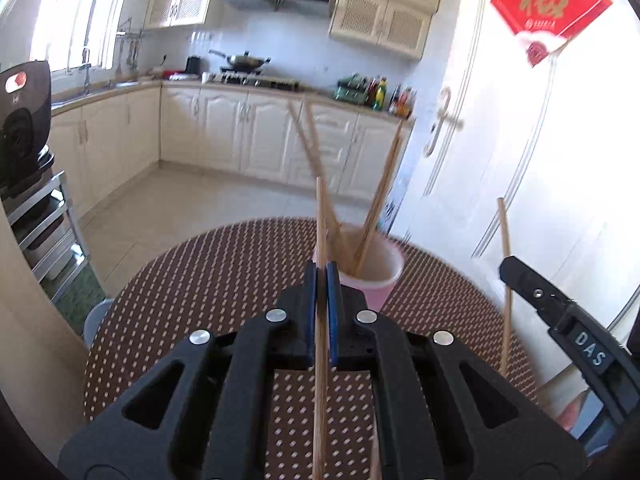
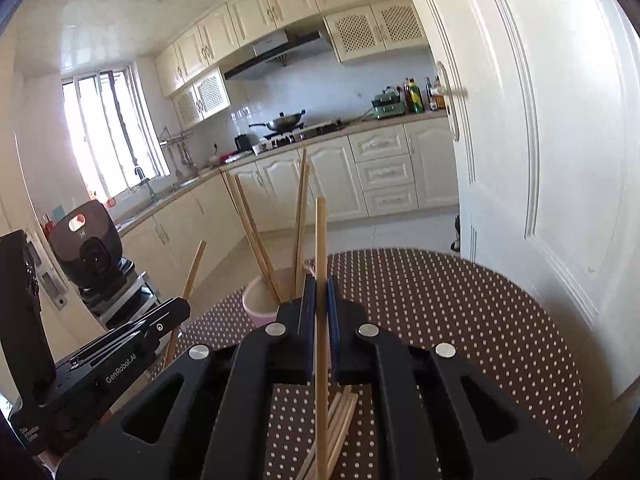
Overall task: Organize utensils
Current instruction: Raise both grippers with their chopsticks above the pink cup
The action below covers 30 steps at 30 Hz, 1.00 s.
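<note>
Chopsticks are the job: four already stand in the pink cup [image 1: 370, 270] near the far edge of the round, dot-patterned table [image 1: 200, 280], leaning apart in two pairs.

Left gripper [image 1: 321, 280]: blue pads clamped tight on a single chopstick [image 1: 320, 360], held upright above the tabletop, tip just short of the cup's near rim.

Right gripper [image 2: 321, 292]: likewise closed on one chopstick [image 2: 321, 264], upright, with the cup just beyond and to the left of its fingers.

Risks, as I judge them:
- Both sticks head for the same small mouth; coming in together, the grippers or the sticks could knock each other.
- Leaning sticks in the cup cross the entry path; a descending tip could catch one and tip the light cup over.
- Each stick is pinched at a single point, so a bump could swivel it in the pads.

View differences:
- Left wrist view shows the cup's interior and rim, plus the right gripper with its stick off at the right edge.
- Right wrist view alone shows the loose bundle of chopsticks [image 2: 336, 428] lying on the table at the near edge, still to be sorted; it also shows the left gripper's side at lower left.
</note>
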{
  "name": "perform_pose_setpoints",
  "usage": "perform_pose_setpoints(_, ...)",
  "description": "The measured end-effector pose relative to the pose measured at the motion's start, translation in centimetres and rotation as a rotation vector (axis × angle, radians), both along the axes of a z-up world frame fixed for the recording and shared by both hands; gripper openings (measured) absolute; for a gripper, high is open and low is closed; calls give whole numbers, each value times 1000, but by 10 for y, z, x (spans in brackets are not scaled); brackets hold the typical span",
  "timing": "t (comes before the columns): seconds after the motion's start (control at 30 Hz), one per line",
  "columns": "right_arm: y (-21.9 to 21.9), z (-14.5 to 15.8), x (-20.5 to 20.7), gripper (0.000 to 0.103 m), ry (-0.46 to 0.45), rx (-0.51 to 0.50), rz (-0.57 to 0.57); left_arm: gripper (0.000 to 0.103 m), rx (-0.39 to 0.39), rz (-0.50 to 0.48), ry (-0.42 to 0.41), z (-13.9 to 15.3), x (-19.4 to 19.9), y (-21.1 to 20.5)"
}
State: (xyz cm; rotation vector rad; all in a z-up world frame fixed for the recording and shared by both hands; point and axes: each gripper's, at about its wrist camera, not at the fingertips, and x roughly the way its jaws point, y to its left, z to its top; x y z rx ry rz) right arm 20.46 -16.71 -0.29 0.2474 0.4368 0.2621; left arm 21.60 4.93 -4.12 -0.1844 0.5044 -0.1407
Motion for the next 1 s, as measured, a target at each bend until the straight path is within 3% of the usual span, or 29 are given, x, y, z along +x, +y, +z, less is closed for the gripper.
perform_pose_setpoints(0.63, -1, 55, 29, 5, -329, 100, -17, 5, -177, -59, -307, 69, 24, -3)
perform_pose_setpoints(0.8, -6, 49, 47, 5, -365, 153, 6, 5, -168, -25, -347, 68, 39, -3)
perform_pose_setpoints(1.0, -8, 44, 68, 5, -414, 200, 14, 5, -259, -34, -405, 61, 63, 3)
